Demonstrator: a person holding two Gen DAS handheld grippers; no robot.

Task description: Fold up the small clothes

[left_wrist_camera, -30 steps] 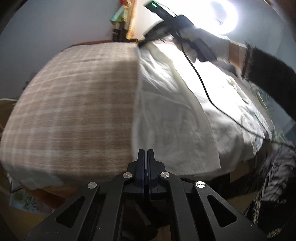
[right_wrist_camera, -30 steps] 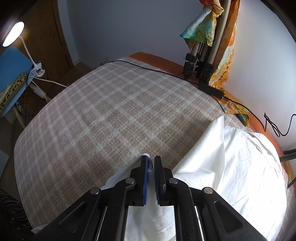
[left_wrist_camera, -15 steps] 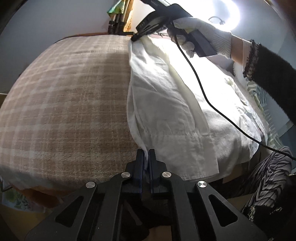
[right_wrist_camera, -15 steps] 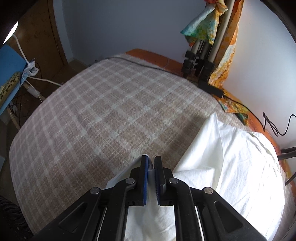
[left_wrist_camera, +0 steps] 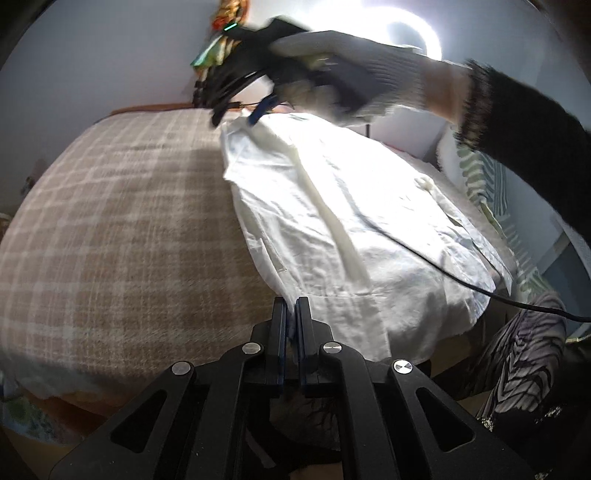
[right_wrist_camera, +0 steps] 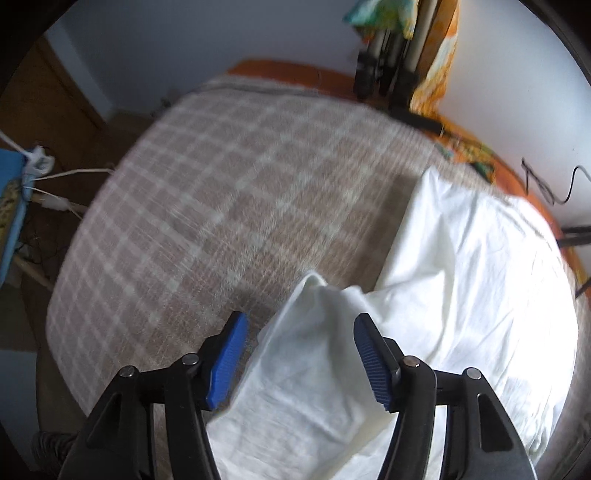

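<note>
A white garment [left_wrist_camera: 354,221] lies spread over the right half of a beige plaid cloth [left_wrist_camera: 122,221] on the table. My left gripper [left_wrist_camera: 291,314] is shut on the garment's near edge. My right gripper [right_wrist_camera: 299,345] is open, its blue pads [right_wrist_camera: 229,354] wide apart either side of a raised fold of the white garment [right_wrist_camera: 461,266], not gripping it. In the left wrist view the right gripper [left_wrist_camera: 236,110] hovers over the garment's far corner, held by a gloved hand [left_wrist_camera: 354,66].
A tripod draped with colourful fabric [right_wrist_camera: 391,44] stands at the table's far edge. A black cable [left_wrist_camera: 443,266] trails over the garment. A ring light [left_wrist_camera: 410,33] glares at the back. A white power strip [right_wrist_camera: 37,162] and a blue object [right_wrist_camera: 11,199] are on the left.
My right gripper has opened and let go of the garment's far corner, which has dropped back. My left gripper stays shut on the near edge and has shifted right.
</note>
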